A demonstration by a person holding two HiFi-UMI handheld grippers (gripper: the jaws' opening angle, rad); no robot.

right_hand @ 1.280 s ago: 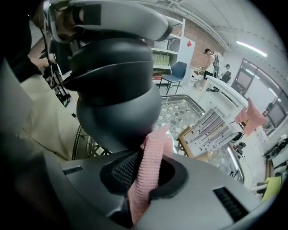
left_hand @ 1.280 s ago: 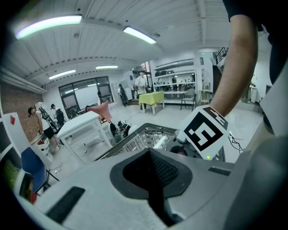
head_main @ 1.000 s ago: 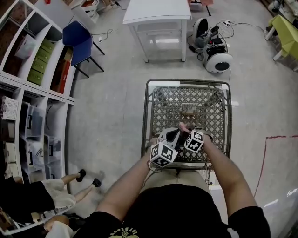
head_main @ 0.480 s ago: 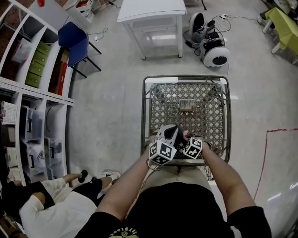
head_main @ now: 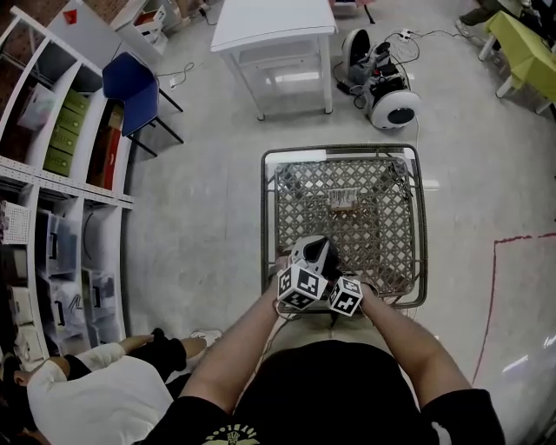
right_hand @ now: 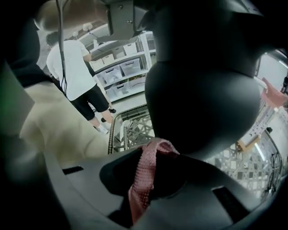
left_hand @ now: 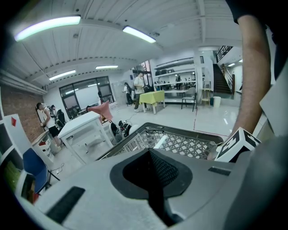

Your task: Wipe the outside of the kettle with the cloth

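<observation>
A grey and black kettle (head_main: 314,254) hangs over the near end of a wire mesh cart (head_main: 347,153). My left gripper (head_main: 309,268) is at the kettle from the near side, its jaws drawn together, apparently on the kettle's top. The kettle itself is hidden in the left gripper view. In the right gripper view the kettle's dark round body (right_hand: 202,90) fills the frame close ahead. My right gripper (right_hand: 140,193) is shut on a pink cloth (right_hand: 145,175) whose end lies against the kettle's lower side. In the head view the right gripper (head_main: 339,283) sits just right of the left one.
A white table (head_main: 269,26) stands beyond the cart, with a blue chair (head_main: 130,91) to its left. A wheeled white machine (head_main: 387,96) with cables is at the far right. Shelving (head_main: 52,174) lines the left. A person (head_main: 104,391) crouches at lower left. Red tape (head_main: 495,287) marks the floor.
My right gripper has come back towards me and to the left, round the kettle's near side. The pink cloth no longer shows in the head view. The left gripper and kettle stayed put.
</observation>
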